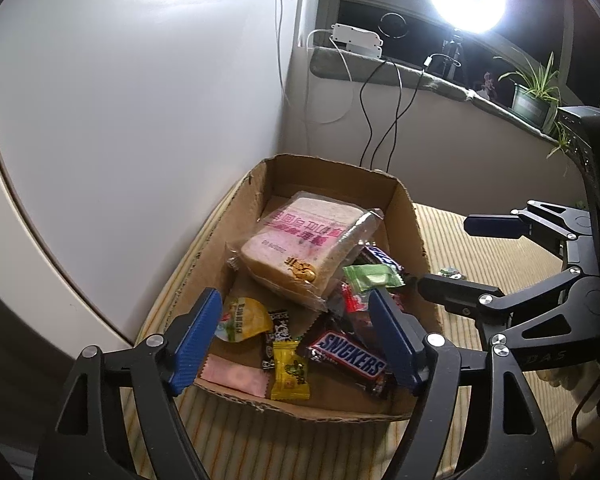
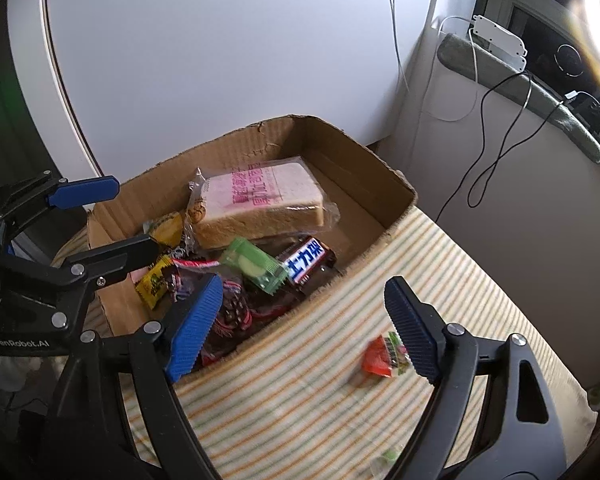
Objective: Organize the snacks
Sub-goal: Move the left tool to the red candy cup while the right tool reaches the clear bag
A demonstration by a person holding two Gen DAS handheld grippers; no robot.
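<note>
Left wrist view: the left gripper (image 1: 296, 336) hangs over the near end of an open brown cardboard box (image 1: 396, 200), its blue ribbed fingers (image 1: 196, 336) spread wide with nothing between them. The box sits on a striped yellow-and-green cloth (image 1: 480, 248). Inside it lie a clear-wrapped slice of white bread with pink print (image 1: 300, 240), a brown Snickers bar (image 1: 350, 356), a small yellow wrapped candy (image 1: 289, 374), a yellow-lidded jelly cup (image 1: 242, 318), a pale green wrapped sweet (image 1: 374, 276) and a pink sachet (image 1: 236, 378). The right gripper (image 1: 476, 254) reaches in from the right, fingers apart, empty.

Right wrist view: the right gripper (image 2: 304, 328) has its blue fingers (image 2: 412, 328) wide apart, one over the box's near wall (image 2: 364, 260), the other over the cloth. A red and green wrapped candy (image 2: 382, 356) lies on the cloth outside the box, just beside the right-hand finger; whether it touches is unclear. The left gripper (image 2: 112, 220) shows at the left, spread open.
</note>
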